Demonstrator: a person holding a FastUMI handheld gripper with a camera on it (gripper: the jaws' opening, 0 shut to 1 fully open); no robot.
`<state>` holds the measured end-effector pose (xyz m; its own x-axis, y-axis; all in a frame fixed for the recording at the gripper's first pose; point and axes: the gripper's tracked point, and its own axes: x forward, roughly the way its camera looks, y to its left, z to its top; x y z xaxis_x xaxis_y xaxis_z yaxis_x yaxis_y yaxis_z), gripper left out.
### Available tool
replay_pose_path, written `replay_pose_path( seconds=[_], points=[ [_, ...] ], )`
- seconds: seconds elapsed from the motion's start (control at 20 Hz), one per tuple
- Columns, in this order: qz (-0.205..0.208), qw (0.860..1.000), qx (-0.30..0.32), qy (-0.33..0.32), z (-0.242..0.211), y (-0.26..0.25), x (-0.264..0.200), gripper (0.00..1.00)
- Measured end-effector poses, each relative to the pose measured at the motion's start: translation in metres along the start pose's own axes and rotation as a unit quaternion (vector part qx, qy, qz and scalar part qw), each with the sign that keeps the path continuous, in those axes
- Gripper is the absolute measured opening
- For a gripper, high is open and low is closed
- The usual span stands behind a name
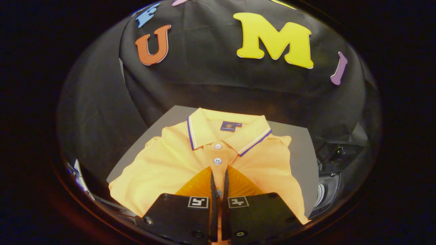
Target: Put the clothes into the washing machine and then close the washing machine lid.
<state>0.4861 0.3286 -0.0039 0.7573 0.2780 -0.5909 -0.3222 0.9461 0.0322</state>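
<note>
A yellow polo shirt [170, 163] lies folded flat on a grey board [299, 149], with its collar [211, 127] at the far end and its button placket running toward me. My gripper [219, 172] hovers over the lower part of the placket. Its two fingers stand almost together with just a thin slit between them, and a shirt button shows through that slit. The fabric looks smooth and undisturbed, and nothing seems pinched between the fingers. To the right of the board sits a dark machine part with a pale rounded rim [325, 192], mostly hidden.
The black cloth wall [211, 78] hangs close behind the board and curves round on the left. A pale thin object [80, 178] stands at the lower left, beside the board's near corner.
</note>
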Motion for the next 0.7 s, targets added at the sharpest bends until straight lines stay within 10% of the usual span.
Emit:
replay_pose_path(
  seconds=[0.7],
  points=[
    [-0.057, 0.987, 0.051, -0.141, 0.013, -0.093, -0.193, 0.07]
  ],
)
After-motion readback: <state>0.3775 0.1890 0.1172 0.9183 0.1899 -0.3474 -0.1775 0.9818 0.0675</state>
